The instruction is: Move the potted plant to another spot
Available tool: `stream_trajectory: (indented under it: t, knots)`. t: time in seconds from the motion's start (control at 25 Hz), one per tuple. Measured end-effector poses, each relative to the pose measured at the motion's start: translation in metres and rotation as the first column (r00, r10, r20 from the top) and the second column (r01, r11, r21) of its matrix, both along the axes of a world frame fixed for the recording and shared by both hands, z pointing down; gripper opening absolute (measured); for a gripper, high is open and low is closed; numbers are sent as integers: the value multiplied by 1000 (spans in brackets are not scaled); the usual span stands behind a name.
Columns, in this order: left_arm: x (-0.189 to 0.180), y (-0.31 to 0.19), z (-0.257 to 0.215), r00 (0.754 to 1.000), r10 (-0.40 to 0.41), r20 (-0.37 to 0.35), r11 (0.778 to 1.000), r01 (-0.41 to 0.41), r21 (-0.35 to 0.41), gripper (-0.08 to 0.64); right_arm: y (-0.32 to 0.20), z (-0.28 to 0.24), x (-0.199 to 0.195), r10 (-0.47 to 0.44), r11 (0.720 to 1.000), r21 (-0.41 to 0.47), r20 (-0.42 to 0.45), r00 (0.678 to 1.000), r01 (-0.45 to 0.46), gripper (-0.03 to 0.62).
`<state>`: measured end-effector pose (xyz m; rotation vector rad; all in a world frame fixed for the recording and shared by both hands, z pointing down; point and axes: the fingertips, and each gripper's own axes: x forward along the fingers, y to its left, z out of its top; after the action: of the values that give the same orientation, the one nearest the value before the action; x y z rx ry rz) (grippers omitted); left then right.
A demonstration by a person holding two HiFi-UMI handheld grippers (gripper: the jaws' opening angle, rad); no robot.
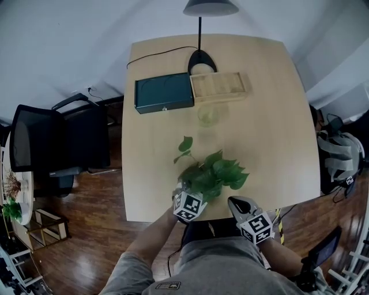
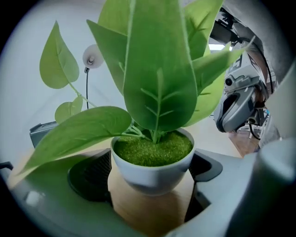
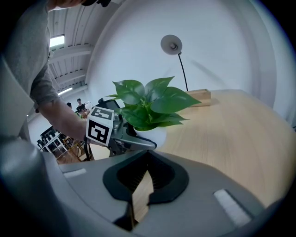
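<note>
Noted at left gripper (image 1: pixel 185 196): fingers spread wide, flanking the potted plant (image 2: pixel 152 163) without pressing. At right gripper (image 3: pixel 147 156): tips together, nothing held. Located near wooden table (image 1: pixel 265 121) edge.

In the head view, leaves and the left gripper (image 1: pixel 185 197) hide the lower part of the potted plant (image 1: pixel 210 173). The top edge cuts off the lamp's (image 1: pixel 210 7) shade. A pale, see-through thing (image 1: pixel 209 115) on the bench (image 1: pixel 271 115) is too faint to identify. In the left gripper view, a leaf covers most of the dark box (image 2: pixel 38 132).
</note>
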<state>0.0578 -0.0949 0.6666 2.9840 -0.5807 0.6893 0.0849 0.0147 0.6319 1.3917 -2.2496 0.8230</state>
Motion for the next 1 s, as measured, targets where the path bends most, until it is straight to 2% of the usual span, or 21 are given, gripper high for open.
stream_trajectory:
  t: [0.12, 0.48, 0.84, 1.0]
  knots:
    - [3, -2, -3, 1000, -7, -15, 1000, 8, 4, 474, 3, 0, 2, 2, 1000, -7, -5, 1000, -2, 6]
    - [1, -10, -5, 997, -57, -44, 998, 57, -5, 468, 8, 2, 1, -14, 1000, -20, -11, 1000, 14, 6]
    - [-16, -23, -27, 988, -141, -66, 990, 142, 17, 465, -1, -9, -3, -51, 999, 16, -7, 999, 51, 6]
    - [-25, -36, -52, 976, -187, -111, 981, 192, 35, 465, -9, -20, -9, -81, 995, 55, -1, 997, 81, 6]
